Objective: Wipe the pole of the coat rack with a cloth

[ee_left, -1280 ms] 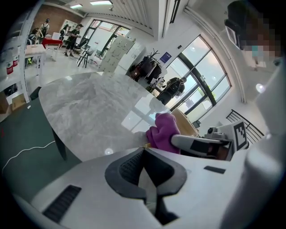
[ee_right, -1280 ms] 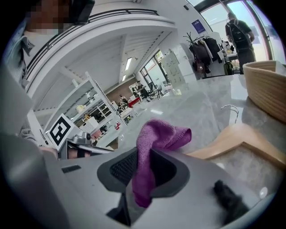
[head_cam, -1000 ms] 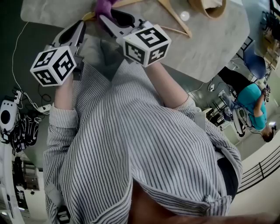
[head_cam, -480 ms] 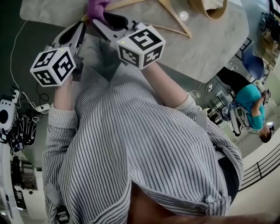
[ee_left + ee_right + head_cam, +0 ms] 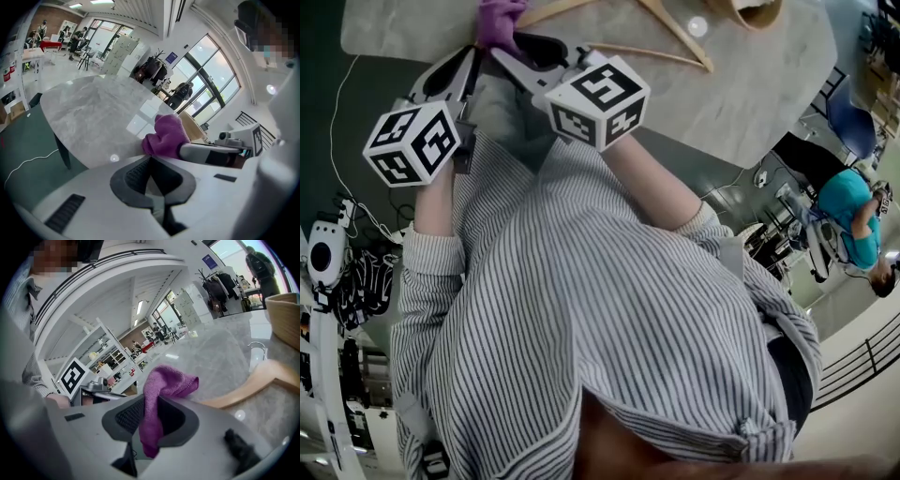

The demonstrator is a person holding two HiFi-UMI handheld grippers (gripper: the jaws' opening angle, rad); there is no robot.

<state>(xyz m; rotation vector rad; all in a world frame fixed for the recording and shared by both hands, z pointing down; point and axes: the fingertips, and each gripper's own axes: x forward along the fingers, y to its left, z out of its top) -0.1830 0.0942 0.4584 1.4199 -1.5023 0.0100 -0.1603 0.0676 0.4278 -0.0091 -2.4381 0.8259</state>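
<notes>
The grey table (image 5: 750,84) carries a wooden hanger (image 5: 675,42); the pole of the coat rack shows in no view. The right gripper (image 5: 149,420) is closed on the purple cloth (image 5: 166,383) - a fold stands above the jaws. The left gripper (image 5: 151,164) has its jaws together, with nothing between them. The cloth looks light, soft and floppy, so I judge a grip on a thick fold is safest.
</notes>
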